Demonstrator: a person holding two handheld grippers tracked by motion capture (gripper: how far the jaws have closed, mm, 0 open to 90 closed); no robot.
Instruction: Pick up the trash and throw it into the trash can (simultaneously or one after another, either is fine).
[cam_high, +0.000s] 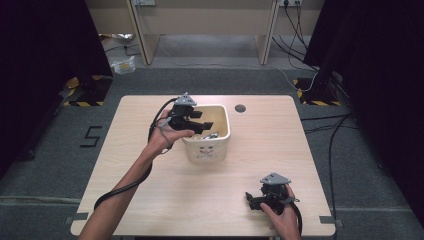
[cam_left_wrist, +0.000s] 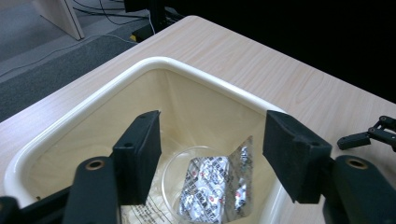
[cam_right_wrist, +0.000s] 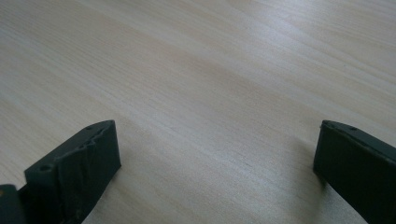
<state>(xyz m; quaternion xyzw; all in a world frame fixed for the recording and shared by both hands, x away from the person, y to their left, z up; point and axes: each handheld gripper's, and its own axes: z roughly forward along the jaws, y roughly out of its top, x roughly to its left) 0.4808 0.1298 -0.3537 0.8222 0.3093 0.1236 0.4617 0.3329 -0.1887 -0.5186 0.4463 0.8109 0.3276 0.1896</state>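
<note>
The left gripper (cam_left_wrist: 212, 158) hangs released over the cream bin (cam_left_wrist: 84, 109) mid-table; silver blister packs (cam_left_wrist: 210, 189) lie inside on a clear lid (cam_left_wrist: 175, 179); the right gripper (cam_right_wrist: 217, 163) rests spread on the bare table (cam_right_wrist: 196, 70), well apart.

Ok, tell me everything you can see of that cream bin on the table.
The bin is a small cream tub, plastic by its look, with a rounded rolled rim and walls tapering downward. It stands upright near the middle of the wooden table, with dark print on its near wall. Inside lie silver foil pill packs, a round clear lid or dish and a printed clear wrapper. The left gripper hangs over its opening, jaws apart, holding nothing.
</note>
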